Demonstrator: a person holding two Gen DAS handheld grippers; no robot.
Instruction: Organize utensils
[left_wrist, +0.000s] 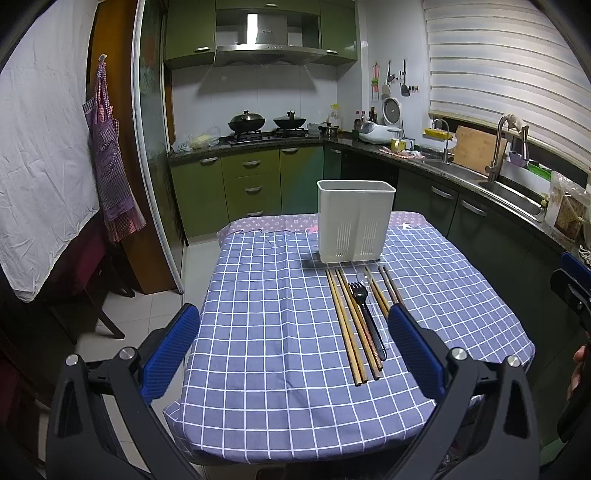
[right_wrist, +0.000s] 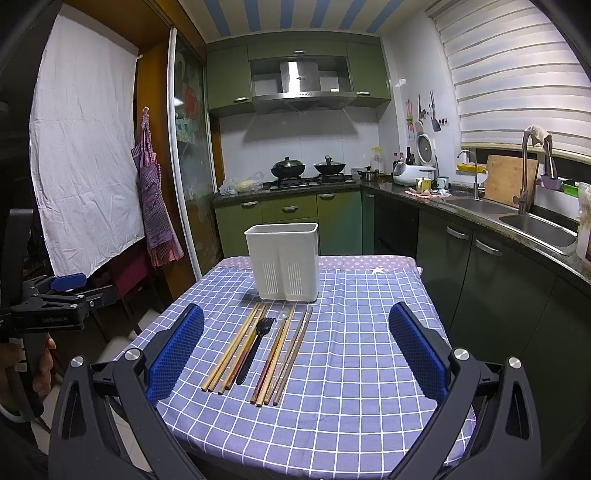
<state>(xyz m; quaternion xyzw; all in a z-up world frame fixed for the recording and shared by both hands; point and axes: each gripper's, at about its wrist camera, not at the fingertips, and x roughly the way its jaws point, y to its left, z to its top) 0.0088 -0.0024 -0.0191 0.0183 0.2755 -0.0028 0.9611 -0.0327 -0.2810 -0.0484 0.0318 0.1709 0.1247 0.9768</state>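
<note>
Left wrist view: hand-held gripper (left_wrist: 293, 334) finger hides chopsticks' (left_wrist: 384, 291) ends.

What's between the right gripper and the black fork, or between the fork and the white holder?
Nothing visible. The right gripper hangs open over the checked cloth with the black fork lying flat ahead, chopsticks close beside it. The white holder stands just beyond the fork's tines, top open.

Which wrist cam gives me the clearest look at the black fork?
Right wrist: the black fork lies unobstructed between the open fingers, among the chopsticks. Left wrist shows the fork too, off-centre beside that gripper's right finger.
</note>
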